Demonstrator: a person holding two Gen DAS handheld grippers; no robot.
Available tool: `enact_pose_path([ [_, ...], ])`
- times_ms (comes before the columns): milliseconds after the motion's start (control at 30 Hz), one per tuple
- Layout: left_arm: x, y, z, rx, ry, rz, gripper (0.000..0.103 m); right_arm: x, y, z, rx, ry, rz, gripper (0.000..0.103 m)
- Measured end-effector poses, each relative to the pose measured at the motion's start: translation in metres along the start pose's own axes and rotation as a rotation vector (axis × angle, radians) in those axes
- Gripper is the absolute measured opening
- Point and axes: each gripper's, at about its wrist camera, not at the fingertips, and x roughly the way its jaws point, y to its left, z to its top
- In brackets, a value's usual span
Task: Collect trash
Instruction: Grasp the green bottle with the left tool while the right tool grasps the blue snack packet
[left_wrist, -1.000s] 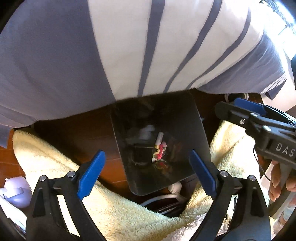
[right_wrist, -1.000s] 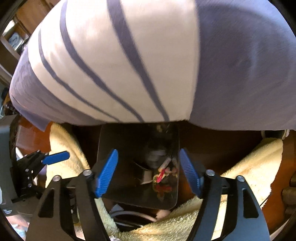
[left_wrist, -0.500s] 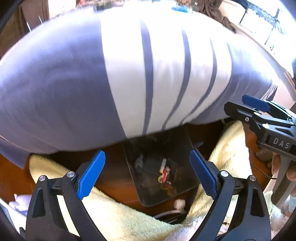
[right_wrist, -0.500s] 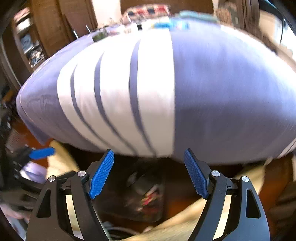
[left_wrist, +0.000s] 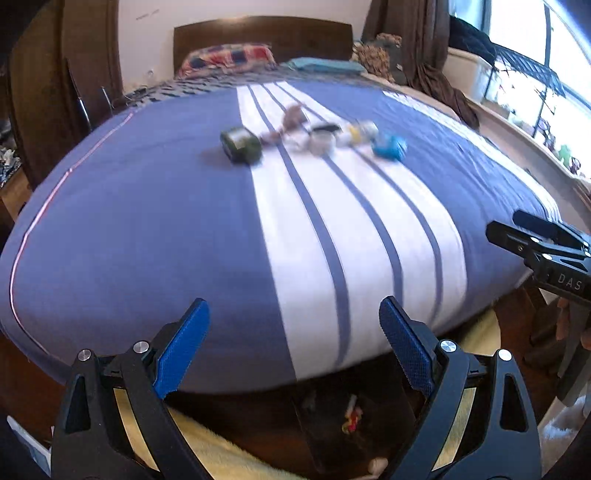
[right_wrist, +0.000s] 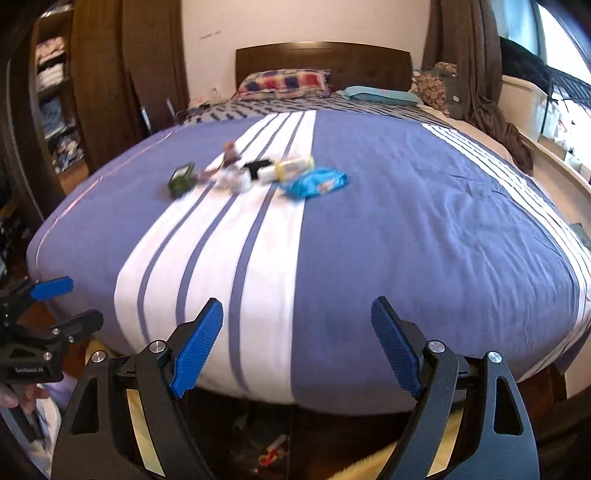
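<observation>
Across the big striped bed (right_wrist: 406, 229), far from the foot edge where we stand, we see the trash in a small bunch near the middle. Below the foot edge sits our dark bin (left_wrist: 354, 417) with some bits already inside. We should reach for the near side of the bunch first: the blue wrapper (right_wrist: 317, 181), then the green box (right_wrist: 181, 180). Our left gripper (left_wrist: 291, 347) is wide open with nothing in it. Our right gripper (right_wrist: 295, 345) is opening wider, with nothing between its jaws too. We go slowly and pick one piece at a time.
</observation>
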Motion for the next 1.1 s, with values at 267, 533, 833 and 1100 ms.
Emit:
enact_pose_path([
  [267, 0.024, 0.027, 0.046, -0.053, -0.030, 0.049, 0.088, 0.040, -0.016, 0.044, 0.059, -0.008, -0.007, 0.084],
  [533, 0.062, 0.042, 0.089, -0.049, -0.010, 0.107, 0.088, 0.090, -0.011, 0.084, 0.070, 0.021, -0.050, 0.084],
  [833, 0.096, 0.056, 0.139, -0.089, -0.029, 0.135, 0.088, 0.136, -0.013, 0.116, 0.165, 0.060, -0.057, 0.084],
  [1100, 0.144, 0.060, 0.158, -0.095, 0.046, 0.182, 0.085, 0.166, -0.006, 0.114, 0.174, 0.122, -0.095, 0.084],
])
